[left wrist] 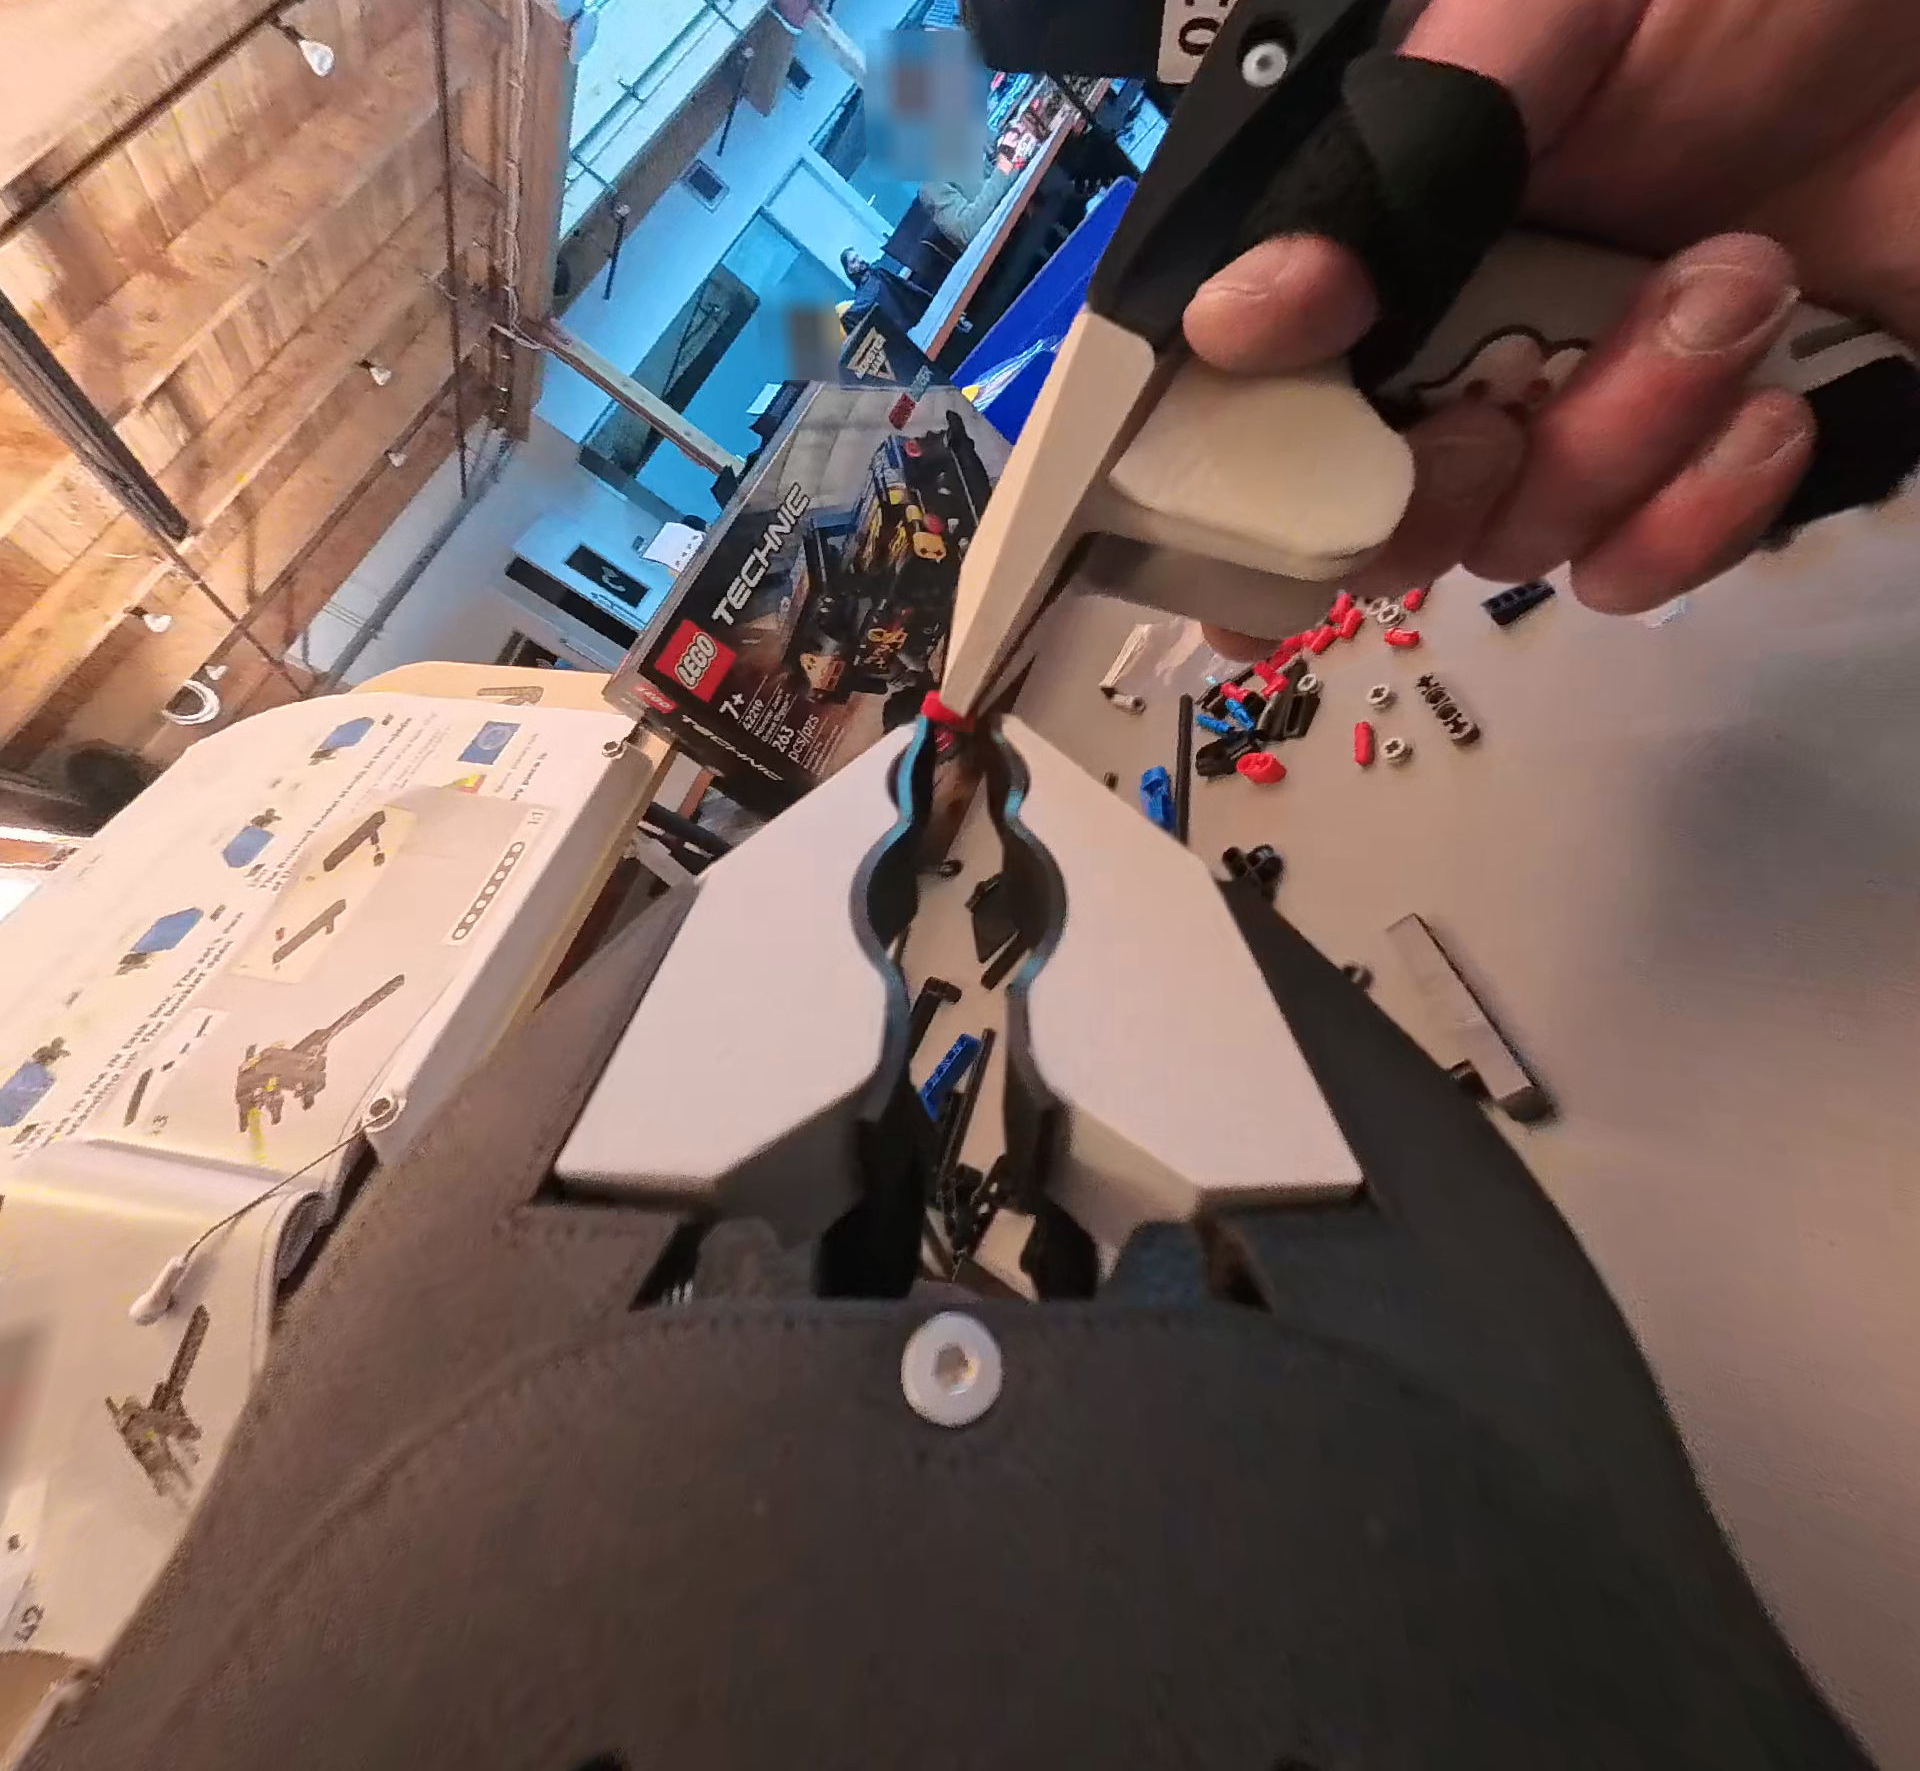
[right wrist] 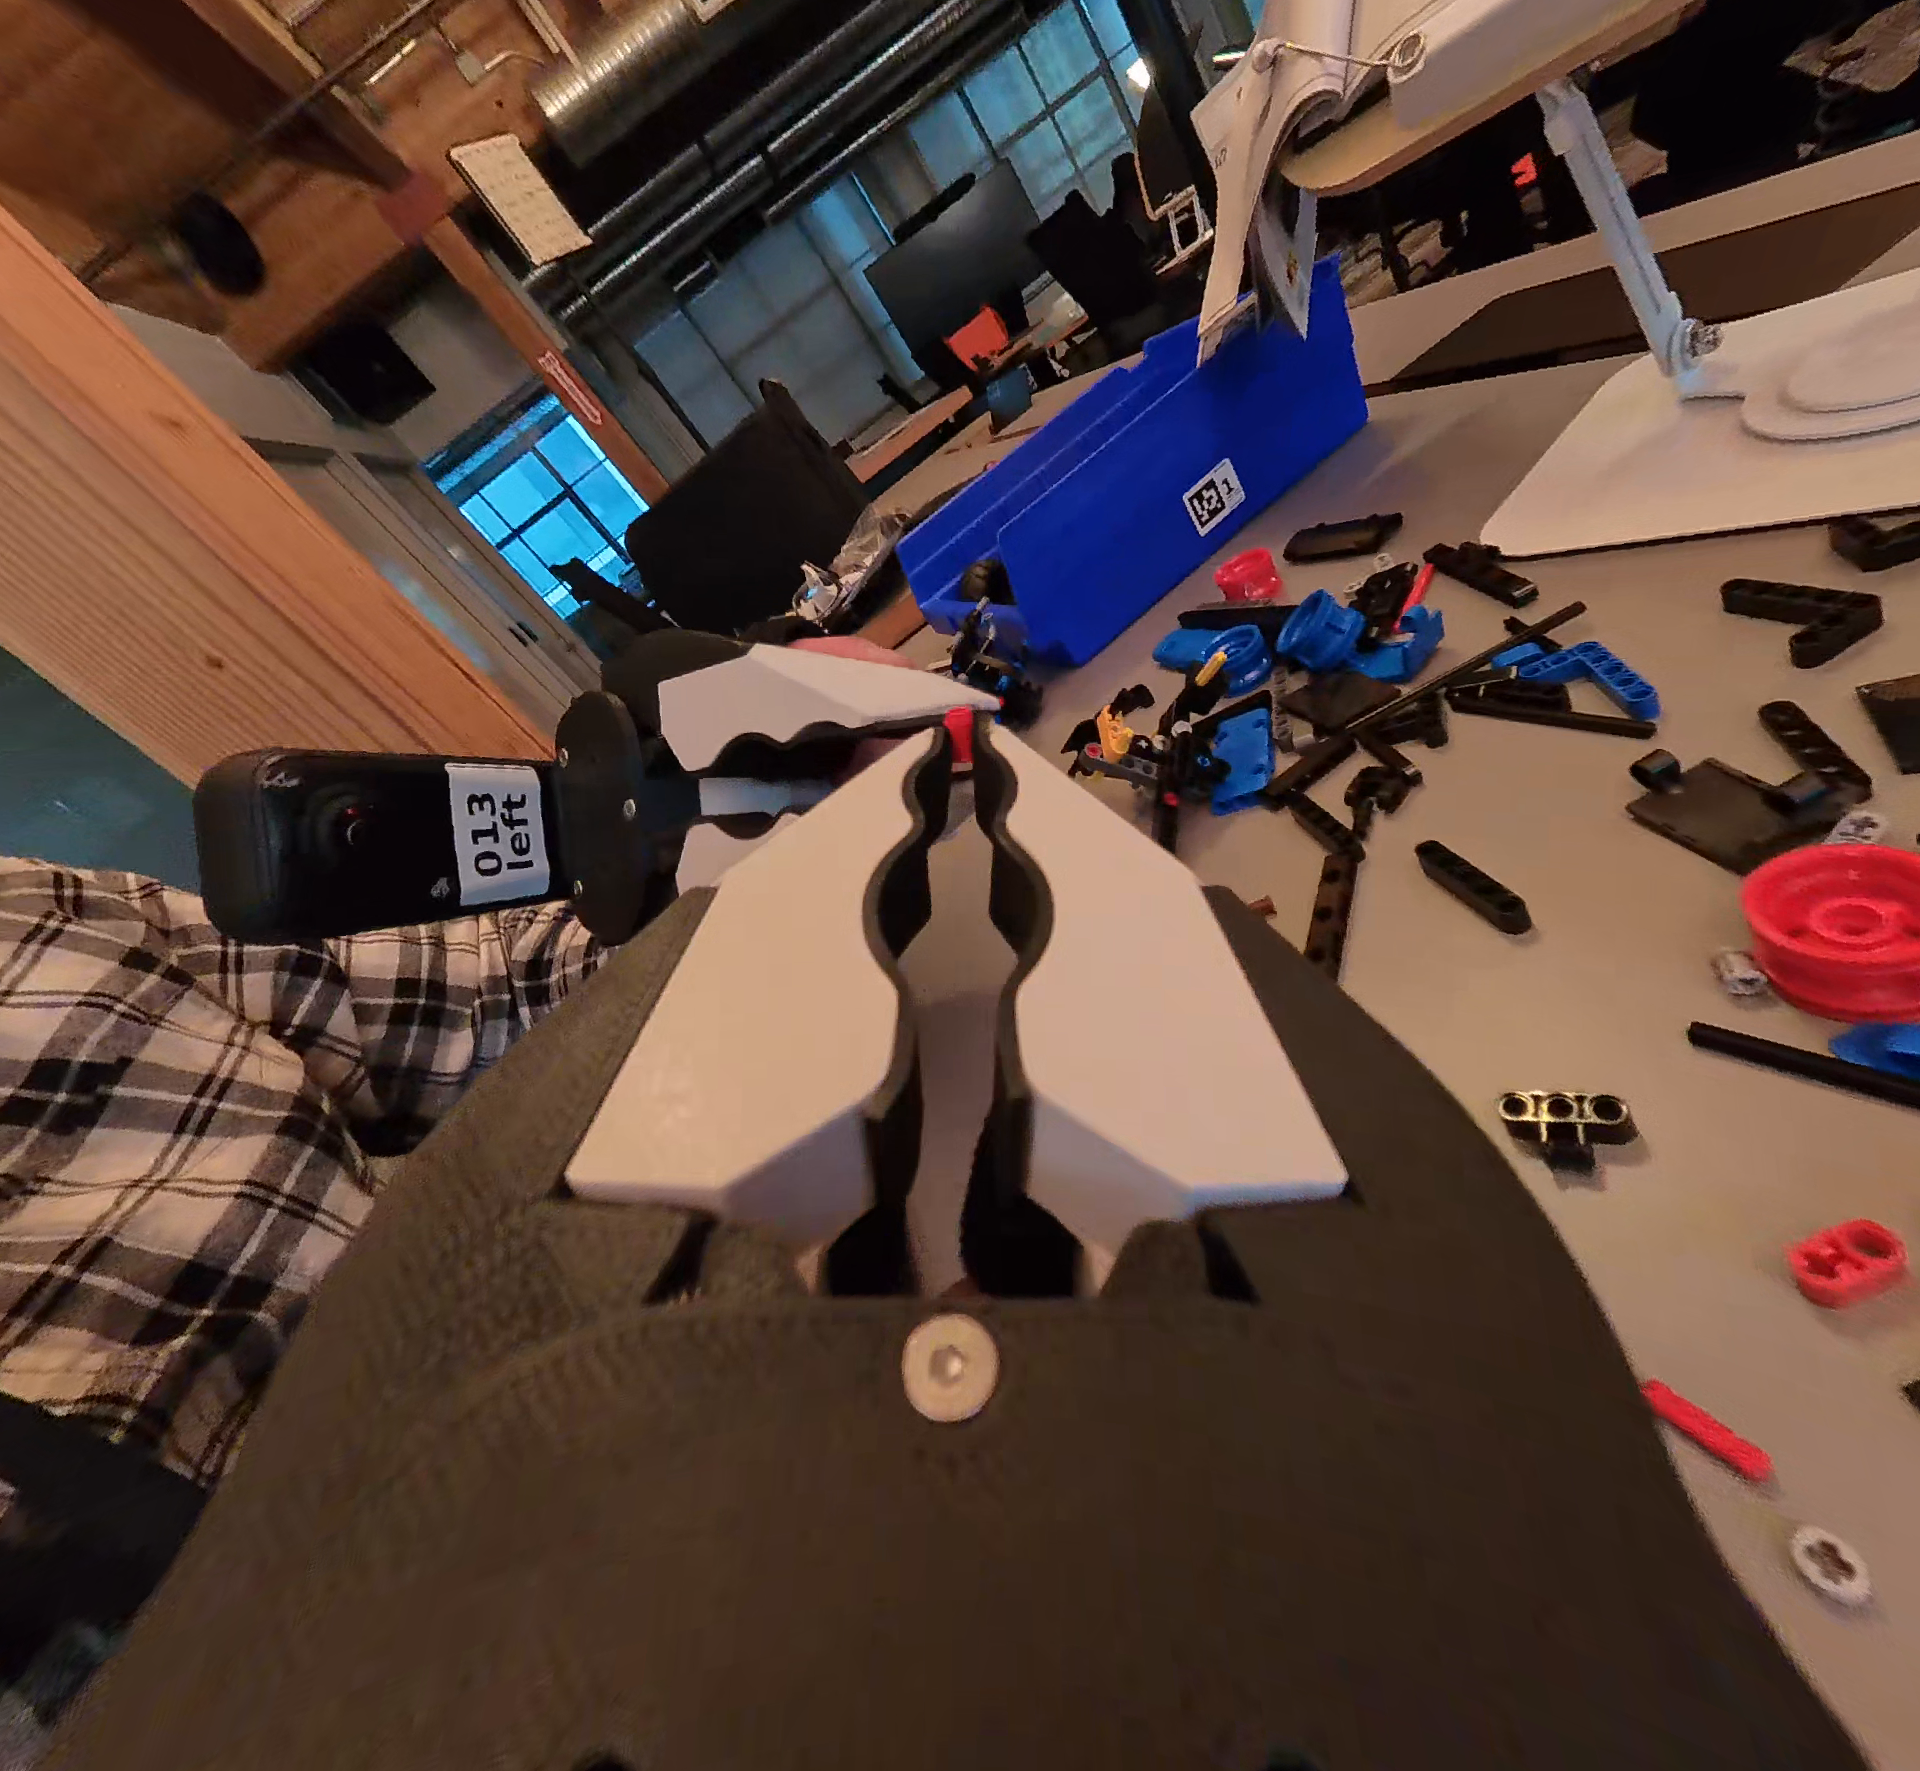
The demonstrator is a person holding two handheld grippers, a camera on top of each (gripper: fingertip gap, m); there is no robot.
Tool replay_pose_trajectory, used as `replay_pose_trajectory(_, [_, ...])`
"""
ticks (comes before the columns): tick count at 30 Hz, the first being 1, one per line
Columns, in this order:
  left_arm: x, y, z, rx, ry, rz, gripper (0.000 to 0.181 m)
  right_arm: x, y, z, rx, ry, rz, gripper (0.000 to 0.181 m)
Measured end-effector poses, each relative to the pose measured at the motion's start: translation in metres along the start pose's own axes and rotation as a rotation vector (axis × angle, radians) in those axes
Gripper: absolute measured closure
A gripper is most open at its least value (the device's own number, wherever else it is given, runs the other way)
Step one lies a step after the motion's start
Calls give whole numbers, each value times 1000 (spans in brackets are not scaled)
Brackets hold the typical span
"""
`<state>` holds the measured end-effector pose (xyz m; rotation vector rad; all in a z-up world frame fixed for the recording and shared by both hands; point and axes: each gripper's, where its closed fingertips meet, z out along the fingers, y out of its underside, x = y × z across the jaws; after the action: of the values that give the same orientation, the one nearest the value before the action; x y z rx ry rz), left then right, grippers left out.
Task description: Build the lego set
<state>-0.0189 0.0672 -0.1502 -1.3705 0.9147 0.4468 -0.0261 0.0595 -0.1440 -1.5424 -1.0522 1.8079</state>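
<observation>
Two grippers meet at one small red piece, held up in the air above the counter [right wrist: 1455,1046], and the coming move turns on how that piece lies between them.

Nearest to you in the left wrist view, the left gripper [left wrist: 956,734] has its fingers narrow, and the red connector [left wrist: 943,711] sits at their very tips. The right gripper [left wrist: 961,682] comes down on it from the upper right, so the two tip pairs touch the piece from nearly opposite sides. In the right wrist view, the right gripper [right wrist: 961,734] is also narrow, with the red connector [right wrist: 961,734] showing between its tips, and the left gripper [right wrist: 977,698] reaches in from the left side. Which pair really carries the piece, you cannot tell surely; both seem pressed on it. Its long axis is too small to read.

Farther away, loose black, blue and red parts [right wrist: 1351,682] lie on the counter, well apart from the fingers. Behind them are the blue bin [right wrist: 1195,474], the instruction booklet [left wrist: 312,890] on its stand, and the set box [left wrist: 831,599].
</observation>
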Motion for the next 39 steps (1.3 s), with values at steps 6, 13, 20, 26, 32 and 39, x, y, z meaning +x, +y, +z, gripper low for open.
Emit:
replay_pose_trajectory(6, [3,1,-1,-19,4,83,177,1,5,0,-28,23,-38,180])
replay_pose_trajectory(13, [15,8,0,-64,49,225,179,8,17,-5,-156,85,-150,180])
replay_pose_trajectory(20, [32,15,3,-107,110,334,180,18,33,-13,-315,176,-316,179])
replay_pose_trajectory(26, [43,22,4,-138,157,371,180,26,43,-17,-419,244,-441,179])
replay_pose_trajectory(32, [41,21,4,-127,162,315,178,24,40,-18,-368,203,-360,181])
replay_pose_trajectory(39, [39,19,4,-104,171,246,181,21,36,-18,-295,159,-272,181])
